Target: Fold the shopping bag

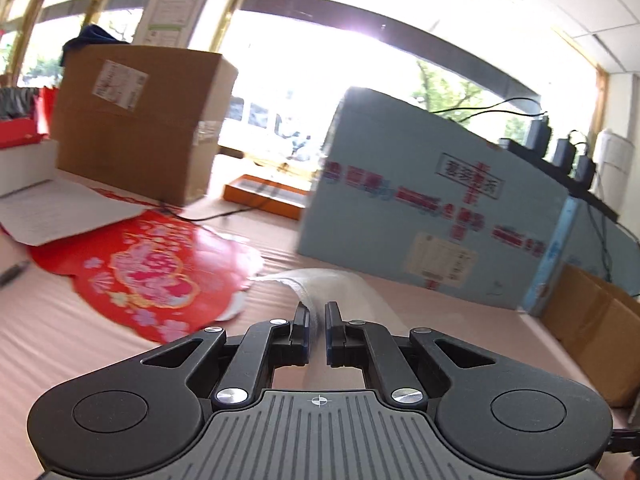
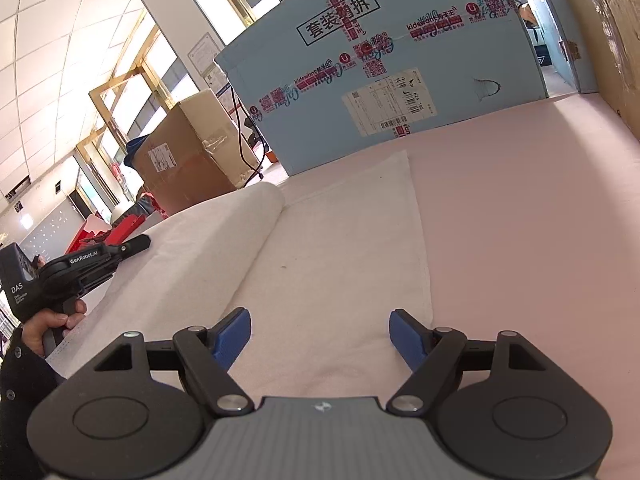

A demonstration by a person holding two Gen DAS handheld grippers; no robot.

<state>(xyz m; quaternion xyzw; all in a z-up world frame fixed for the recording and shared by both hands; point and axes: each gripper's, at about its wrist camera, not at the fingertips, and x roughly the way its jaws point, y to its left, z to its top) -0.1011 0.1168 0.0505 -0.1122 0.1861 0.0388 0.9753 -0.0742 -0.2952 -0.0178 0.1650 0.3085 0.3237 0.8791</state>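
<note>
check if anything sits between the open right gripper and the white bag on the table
Nothing visible does. The right gripper hangs open directly over the white shopping bag, bare fabric between its blue fingers. The blue box stands beyond the bag's far edge.

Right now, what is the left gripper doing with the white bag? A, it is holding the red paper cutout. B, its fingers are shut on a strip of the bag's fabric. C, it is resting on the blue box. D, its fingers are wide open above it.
B: in its own view the left gripper has its fingers closed on a strip of the white bag, which is lifted off the table.
</note>
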